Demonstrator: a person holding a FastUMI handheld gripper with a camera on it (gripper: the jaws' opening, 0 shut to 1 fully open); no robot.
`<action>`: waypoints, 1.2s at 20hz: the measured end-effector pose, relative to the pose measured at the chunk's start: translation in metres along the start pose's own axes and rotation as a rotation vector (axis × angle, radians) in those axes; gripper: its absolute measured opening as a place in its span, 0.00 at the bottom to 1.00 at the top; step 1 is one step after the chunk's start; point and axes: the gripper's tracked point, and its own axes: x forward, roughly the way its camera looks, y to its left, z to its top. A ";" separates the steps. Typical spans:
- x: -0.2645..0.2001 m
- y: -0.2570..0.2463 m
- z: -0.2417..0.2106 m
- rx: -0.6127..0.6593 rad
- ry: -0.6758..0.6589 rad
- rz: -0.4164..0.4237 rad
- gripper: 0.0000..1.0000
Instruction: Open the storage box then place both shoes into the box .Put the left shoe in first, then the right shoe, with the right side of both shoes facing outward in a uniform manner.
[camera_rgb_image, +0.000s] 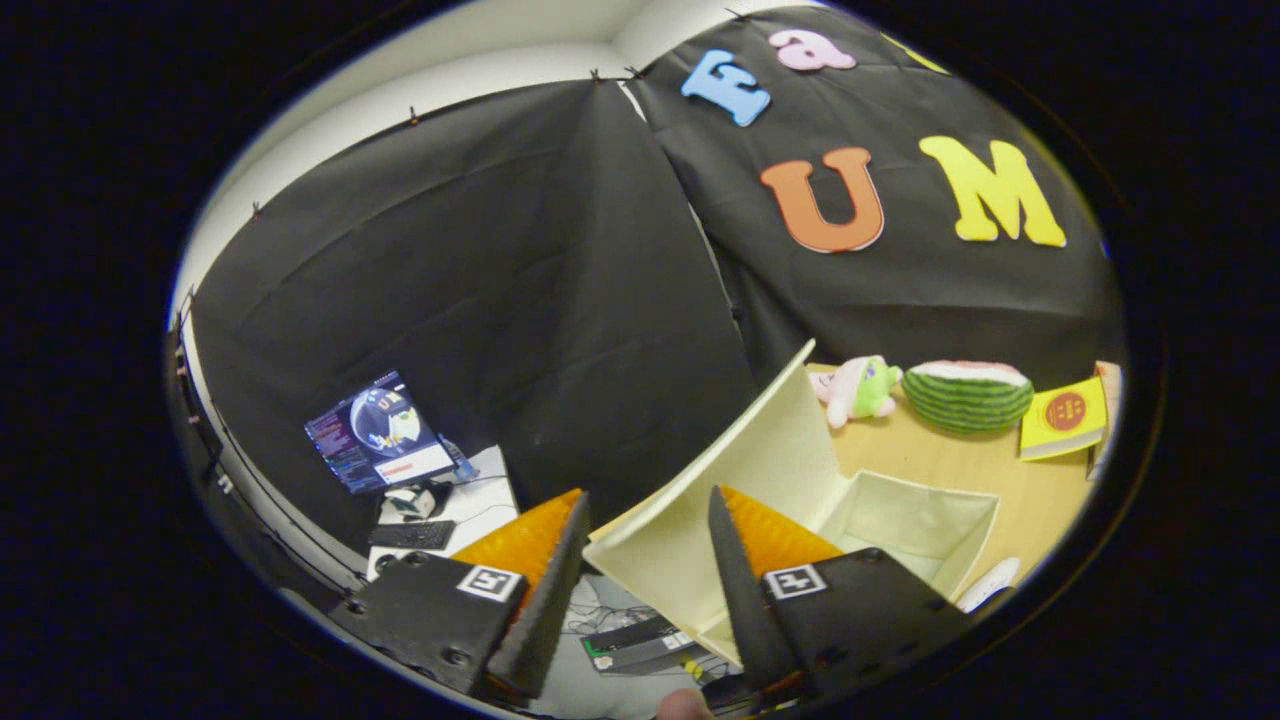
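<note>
- Gripper is riding with its fingers spread wide apart, nothing pressed between them; the lid's edge is showing in the gap but neither finger is touching it as far as I can tell.
- Storage box, cream fabric, is sitting on the wooden table just beyond the right finger, its mouth already open and the inside looking bare.
- Lid is standing flung up, a wide flat panel tilting away from the box toward the booth's wall.
- Handling guess: the box is looking light and soft-walled, a collapsible fabric sort; walls are likely giving under a push, so the whole thing may be sliding if nudged. The lid panel seems stiffer; its free edge is the place to pinch.
- A white rounded shape is peeking just beside the box's near corner — possibly a shoe, too little visible to say.
- Beyond the box: a plush toy, a watermelon-shaped cushion, a yellow book.
- Off the table, lower down: a laptop and keyboard on a white desk.
</note>
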 end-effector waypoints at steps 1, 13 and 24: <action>-0.007 0.001 0.005 -0.025 -0.022 -0.014 0.63; -0.094 -0.060 0.037 -0.135 -0.221 -0.294 1.00; -0.223 -0.176 -0.021 -0.116 -0.124 -0.622 1.00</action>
